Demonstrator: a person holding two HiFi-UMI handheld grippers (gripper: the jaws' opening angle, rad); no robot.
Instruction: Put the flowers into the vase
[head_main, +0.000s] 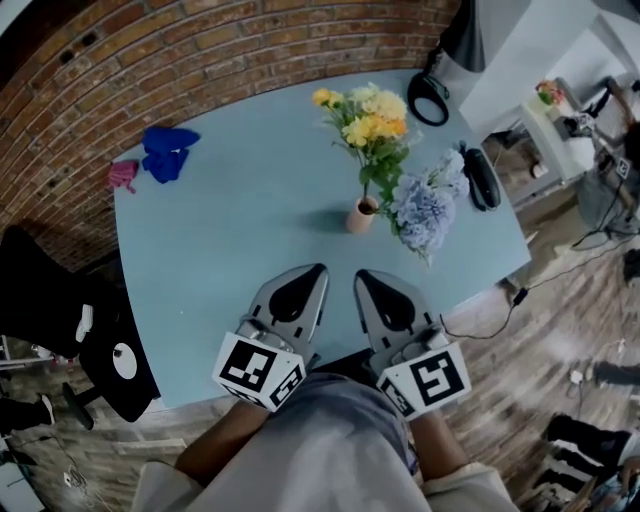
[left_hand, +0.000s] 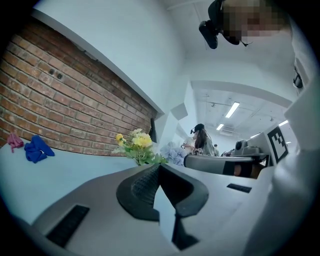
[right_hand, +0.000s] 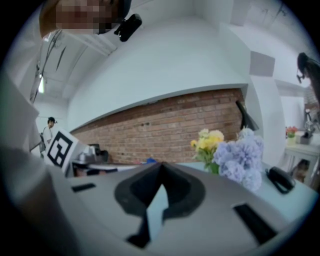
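From the head view, the left gripper (head_main: 314, 272) and right gripper (head_main: 363, 277) sit side by side over the near edge of the pale blue counter (head_main: 230, 250), both with jaws closed and nothing in them. The small vase (head_main: 362, 215) stands just beyond their tips, upright, with the yellow flowers (head_main: 368, 120) in it. The lilac flowers (head_main: 425, 205) lie just to its right; I cannot tell whether their stem is in the vase. The middle and left of the counter are open. A blue cloth (head_main: 165, 152) and a pink cloth (head_main: 123, 175) lie at the far left corner, and black headphones (head_main: 428, 97) at the far edge.

In the left gripper view, the jaws meet at their tips, holding nothing, with the flowers well ahead.

In the right gripper view, the jaws are likewise pressed together and empty. The lilac flowers stand ahead to the right, before the brick wall (right_hand: 165, 125).
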